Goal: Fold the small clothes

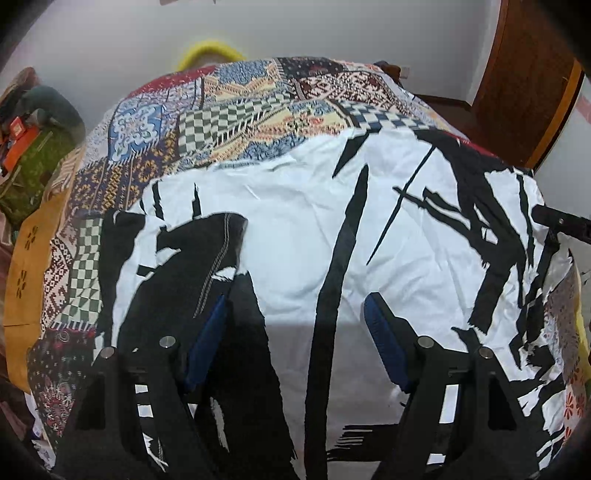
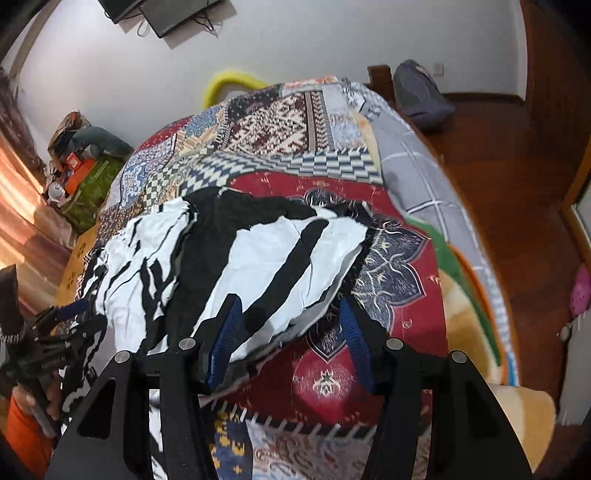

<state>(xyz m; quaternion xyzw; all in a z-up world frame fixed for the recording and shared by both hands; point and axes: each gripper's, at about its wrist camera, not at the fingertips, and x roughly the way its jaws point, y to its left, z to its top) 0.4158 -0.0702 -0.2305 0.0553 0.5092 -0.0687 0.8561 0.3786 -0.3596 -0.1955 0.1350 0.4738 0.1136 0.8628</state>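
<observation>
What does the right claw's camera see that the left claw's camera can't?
Only the right wrist view: dark screens on the wall, a grey backpack on the wooden floor, the left claw at the picture's left edge.

Only the left wrist view: the garment's black stitched sleeve, a brown wooden door.

Both: the black-and-white patterned garment on the colourful patchwork bedspread, a yellow fuzzy arch, and open claws, the right one over the garment's edge.

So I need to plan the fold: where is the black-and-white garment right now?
The black-and-white garment lies spread on the patchwork bedspread, filling the left wrist view; in the right wrist view its corner sits between the right gripper fingers.
</observation>
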